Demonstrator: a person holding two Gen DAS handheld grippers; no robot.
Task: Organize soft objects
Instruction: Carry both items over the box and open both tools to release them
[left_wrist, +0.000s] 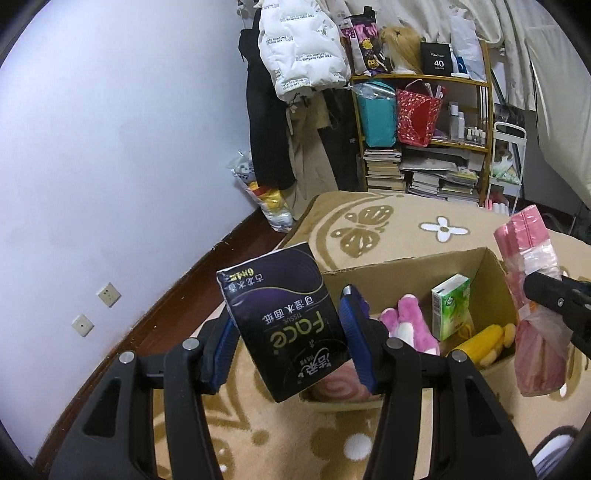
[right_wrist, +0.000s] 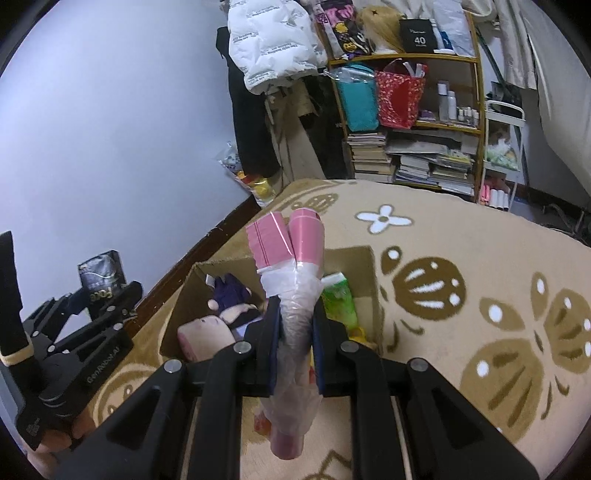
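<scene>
Both hand-held grippers, left (left_wrist: 288, 325) pinching our dark purple tissue pack (left_wrist: 282, 325), right (right_wrist: 295, 328) clamping crinkly pink plastic bags (right_wrist: 295, 295), risk colliding above the brown cardboard box (left_wrist: 495, 280).

Home bedroom, patterned carpet (right_wrist: 461, 258), cluttered bookshelf (left_wrist: 421, 122), hanging coats (left_wrist: 299, 48), stacked books (right_wrist: 369, 151)
</scene>
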